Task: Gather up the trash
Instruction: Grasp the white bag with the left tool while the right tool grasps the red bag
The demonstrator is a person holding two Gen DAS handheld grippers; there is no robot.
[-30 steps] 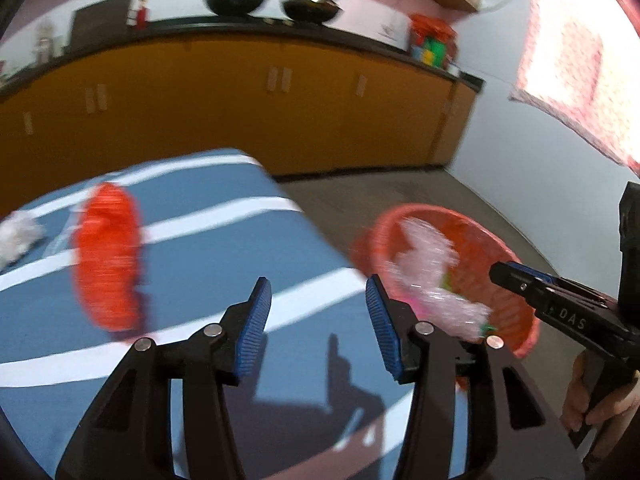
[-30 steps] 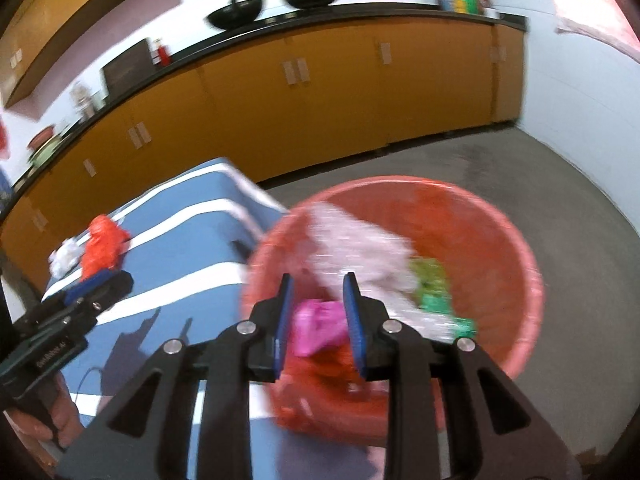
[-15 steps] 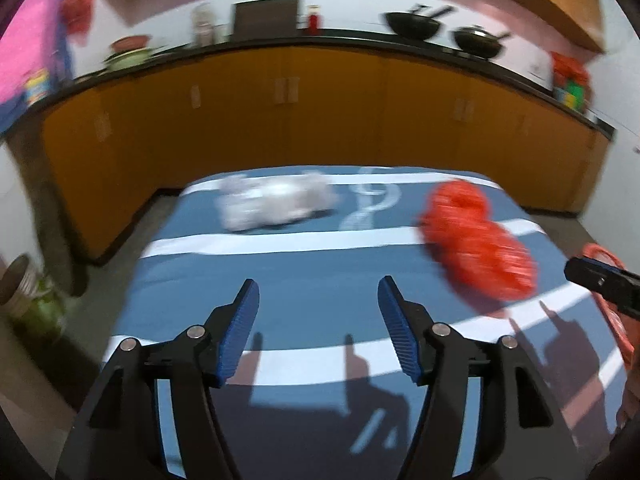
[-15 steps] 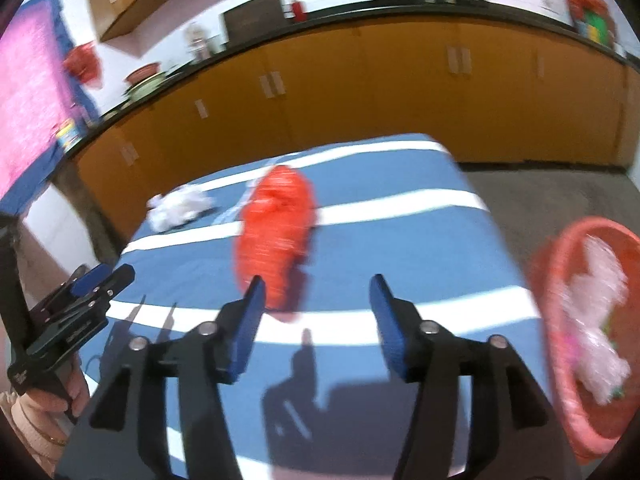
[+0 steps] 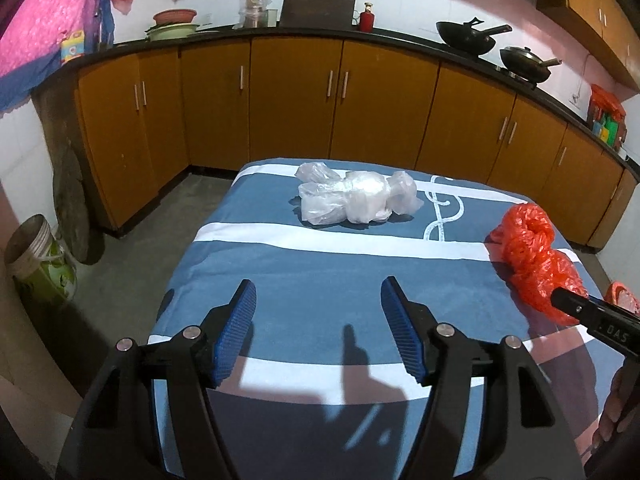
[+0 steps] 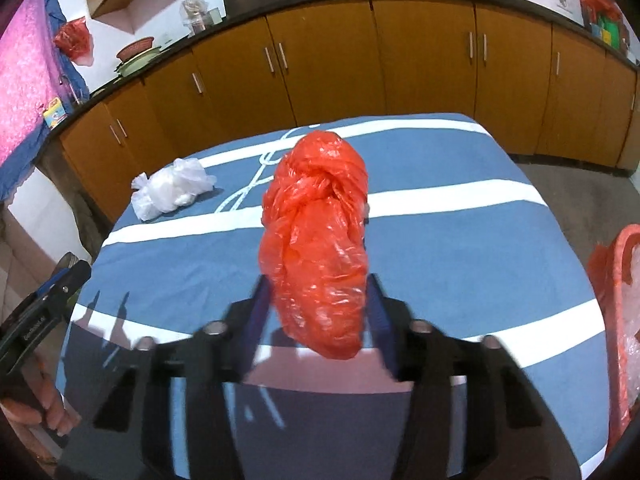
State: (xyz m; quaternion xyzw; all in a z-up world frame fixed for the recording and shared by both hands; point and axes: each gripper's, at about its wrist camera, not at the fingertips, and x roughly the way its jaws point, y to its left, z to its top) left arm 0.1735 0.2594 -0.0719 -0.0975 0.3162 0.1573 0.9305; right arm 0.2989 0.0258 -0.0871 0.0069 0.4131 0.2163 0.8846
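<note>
A knotted red plastic bag lies on the blue, white-striped table cloth. My right gripper straddles its near end. Its jaws are blurred and closing, with the bag between them and the pads close beside it. Further back on the cloth lies a clear crumpled plastic bag. My left gripper hovers open over bare cloth in front of the clear bag, with nothing between its fingers. The left wrist view shows the red bag at the right, with the right gripper at it.
An orange-red basket holding clear plastic stands on the floor right of the table. Orange cabinets under a black counter run behind the table. A green and white bucket stands on the floor at the left.
Both grippers swung from the basket back over the table. The right one let go of a pink scrap over the basket, opened, and now narrows around the red bag. The left opened a little wider.
</note>
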